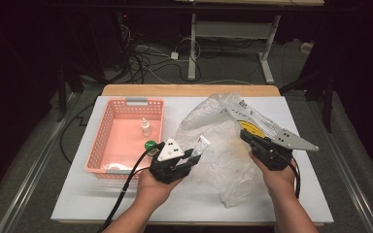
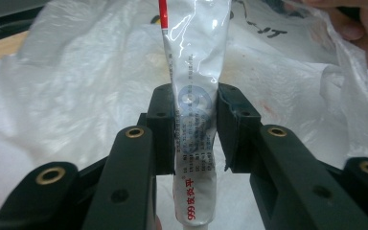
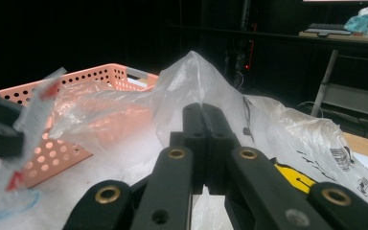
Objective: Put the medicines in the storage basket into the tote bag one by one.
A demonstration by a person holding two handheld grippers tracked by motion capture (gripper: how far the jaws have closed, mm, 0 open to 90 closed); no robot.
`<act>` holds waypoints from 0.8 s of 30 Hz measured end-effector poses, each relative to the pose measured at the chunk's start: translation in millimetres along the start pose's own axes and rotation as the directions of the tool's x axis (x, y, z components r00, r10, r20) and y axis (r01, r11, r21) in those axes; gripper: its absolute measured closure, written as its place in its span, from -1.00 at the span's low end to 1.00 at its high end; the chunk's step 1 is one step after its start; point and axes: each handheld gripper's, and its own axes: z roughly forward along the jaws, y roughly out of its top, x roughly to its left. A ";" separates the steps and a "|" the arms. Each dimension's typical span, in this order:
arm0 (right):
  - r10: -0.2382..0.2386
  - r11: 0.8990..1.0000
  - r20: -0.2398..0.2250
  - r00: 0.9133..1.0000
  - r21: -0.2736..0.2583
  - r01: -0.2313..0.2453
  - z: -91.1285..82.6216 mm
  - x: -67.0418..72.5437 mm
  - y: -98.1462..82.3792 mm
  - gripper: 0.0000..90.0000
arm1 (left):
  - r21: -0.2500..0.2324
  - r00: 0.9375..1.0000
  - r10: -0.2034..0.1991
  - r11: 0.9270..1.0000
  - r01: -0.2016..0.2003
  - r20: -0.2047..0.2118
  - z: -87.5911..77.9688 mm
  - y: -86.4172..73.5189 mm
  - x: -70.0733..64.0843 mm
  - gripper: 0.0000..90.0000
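The left gripper [image 2: 195,124] has its fingers [image 2: 162,129] clamped on an ointment tube [image 2: 194,72]. The right gripper's [image 3: 203,124] fingers [image 3: 192,127] are pinched together on the clear plastic bag [image 1: 213,131].

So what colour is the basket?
Pink, the basket, clearest in the high view.

So the ointment tube [image 2: 191,110] is clamped between the jaws of my left claw [image 2: 194,124], standing up lengthwise with its flat crimped end poking out past the tips. It's white and shiny with a red stripe, small print and a red "999" on it. The clear plastic bag [image 3: 196,86] is crumpled, its top edge pinched in my right claw [image 3: 204,112], and billows just behind the tube.
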 end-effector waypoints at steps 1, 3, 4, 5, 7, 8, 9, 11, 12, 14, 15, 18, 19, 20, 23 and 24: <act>0.001 1.000 0.000 1.000 -0.001 -0.001 0.1 0.2 0.2 1.00 | 0.004 1.000 -0.003 1.000 0.003 0.004 5.6 0.3 -0.6 0.51; 0.000 1.000 -0.003 1.000 -0.006 0.000 0.3 0.1 0.9 1.00 | 0.009 1.000 -0.002 1.000 0.002 0.006 14.5 0.7 -1.4 0.51; 0.003 1.000 -0.004 1.000 -0.007 -0.003 0.4 0.4 1.3 1.00 | 0.011 1.000 0.002 1.000 -0.002 0.005 18.0 0.8 -1.6 0.51; 0.003 1.000 -0.004 1.000 -0.008 -0.003 0.7 0.5 1.6 1.00 | 0.016 1.000 0.002 1.000 -0.002 0.001 24.0 1.0 -1.8 0.51; 0.004 1.000 -0.008 1.000 -0.012 -0.004 1.8 0.7 2.5 1.00 | 0.023 1.000 -0.005 1.000 0.005 0.000 33.8 1.2 -0.7 0.51; 0.006 1.000 -0.008 1.000 -0.015 -0.006 2.9 0.8 3.0 1.00 | 0.028 1.000 -0.008 1.000 0.008 -0.002 38.5 1.4 -0.1 0.51; 0.008 1.000 -0.010 1.000 -0.015 -0.009 3.7 0.9 3.3 1.00 | 0.027 1.000 -0.011 1.000 0.011 -0.004 42.1 1.5 0.1 0.51; 0.012 1.000 -0.010 1.000 -0.017 -0.012 5.1 1.0 3.6 1.00 | 0.029 1.000 -0.014 0.999 0.015 -0.009 51.5 2.1 0.3 0.51; 0.012 1.000 -0.011 1.000 -0.019 -0.012 5.8 1.0 3.7 1.00 | 0.031 1.000 -0.016 0.999 0.016 -0.012 56.2 2.4 0.2 0.51; 0.010 1.000 -0.011 1.000 -0.017 -0.010 7.1 1.5 3.8 1.00 | 0.031 1.000 -0.018 0.999 0.019 -0.020 65.8 3.0 -0.5 0.51; 0.008 1.000 -0.013 1.000 -0.016 -0.008 7.5 1.6 3.6 1.00 | 0.031 1.000 -0.018 0.999 0.019 -0.021 70.6 3.3 -0.8 0.51; 0.011 1.000 -0.013 1.000 -0.015 -0.011 8.3 2.0 3.6 1.00 | 0.043 1.000 -0.009 0.999 0.010 -0.027 86.4 4.1 -2.5 0.51; 0.011 1.000 -0.013 1.000 -0.014 -0.012 8.2 2.0 3.6 1.00 | 0.044 0.999 -0.006 0.999 0.008 -0.034 90.9 4.1 -2.8 0.51; 0.010 1.000 -0.014 1.000 -0.015 -0.010 8.2 1.8 3.6 1.00 | 0.041 0.999 -0.008 0.999 0.009 -0.037 95.2 4.0 -2.3 0.51; 0.014 1.000 -0.012 1.000 -0.018 -0.014 7.9 1.3 3.6 1.00 | 0.045 0.998 -0.023 0.999 0.025 -0.052 108.0 3.0 2.6 0.51; 0.013 1.000 -0.011 1.000 -0.018 -0.013 7.9 1.1 3.5 1.00 | 0.049 0.998 -0.032 0.998 0.035 -0.055 112.1 2.6 4.2 0.51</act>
